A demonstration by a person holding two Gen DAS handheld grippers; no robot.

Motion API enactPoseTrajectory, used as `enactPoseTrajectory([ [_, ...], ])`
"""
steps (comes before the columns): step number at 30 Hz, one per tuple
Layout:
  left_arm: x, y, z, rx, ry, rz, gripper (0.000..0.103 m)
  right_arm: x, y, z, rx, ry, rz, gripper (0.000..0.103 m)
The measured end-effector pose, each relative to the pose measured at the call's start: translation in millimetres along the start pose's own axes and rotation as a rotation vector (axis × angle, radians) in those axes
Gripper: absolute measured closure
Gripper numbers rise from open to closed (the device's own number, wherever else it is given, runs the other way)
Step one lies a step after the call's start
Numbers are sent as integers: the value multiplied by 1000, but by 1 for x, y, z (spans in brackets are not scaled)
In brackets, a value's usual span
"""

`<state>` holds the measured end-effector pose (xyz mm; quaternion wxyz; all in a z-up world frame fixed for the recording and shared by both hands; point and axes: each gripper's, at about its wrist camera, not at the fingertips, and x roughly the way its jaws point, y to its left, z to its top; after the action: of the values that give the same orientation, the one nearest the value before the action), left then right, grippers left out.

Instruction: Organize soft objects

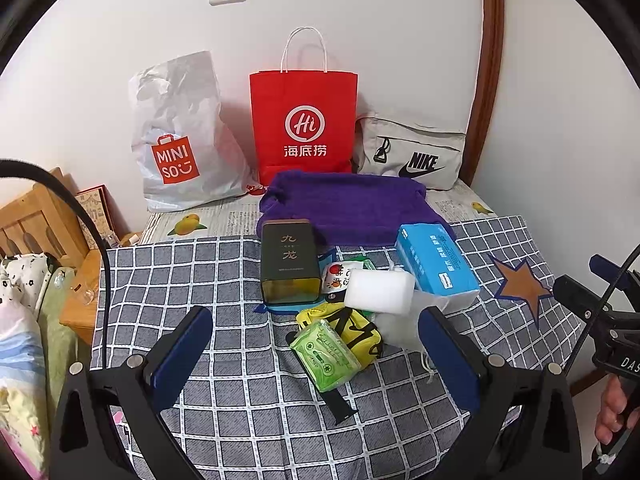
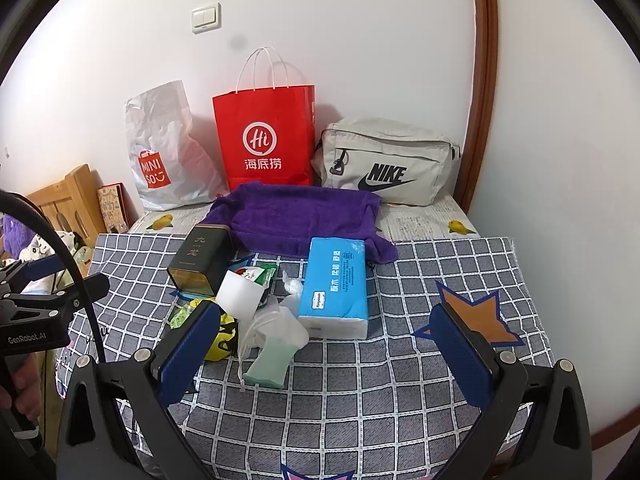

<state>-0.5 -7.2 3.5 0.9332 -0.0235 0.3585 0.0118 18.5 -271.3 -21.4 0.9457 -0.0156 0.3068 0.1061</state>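
Observation:
A pile lies on the checked cloth [image 1: 248,408]: a purple towel [image 1: 352,204] [image 2: 296,216], a blue tissue pack [image 1: 436,268] [image 2: 336,284], a white sponge block [image 1: 378,292] [image 2: 240,294], a green tissue packet [image 1: 326,354], a yellow pouch [image 1: 356,324], a dark tin [image 1: 290,266] [image 2: 200,260] and a clear bag with a pale green item [image 2: 270,354]. My left gripper [image 1: 316,356] is open, its fingers either side of the green packet, short of it. My right gripper [image 2: 328,348] is open and empty, in front of the tissue pack.
Against the wall stand a white Miniso bag [image 1: 176,140] [image 2: 160,152], a red paper bag [image 1: 304,120] [image 2: 264,136] and a grey Nike bag [image 1: 412,152] [image 2: 384,160]. A wooden bedside stand [image 1: 48,220] is at the left. A door frame [image 1: 488,60] rises at the right.

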Motion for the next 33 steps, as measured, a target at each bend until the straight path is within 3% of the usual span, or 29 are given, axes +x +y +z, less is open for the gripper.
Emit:
enactPoseTrajectory([
  [33, 9, 3, -5, -11, 12, -5, 0, 5, 5, -2, -1, 14, 9, 0],
])
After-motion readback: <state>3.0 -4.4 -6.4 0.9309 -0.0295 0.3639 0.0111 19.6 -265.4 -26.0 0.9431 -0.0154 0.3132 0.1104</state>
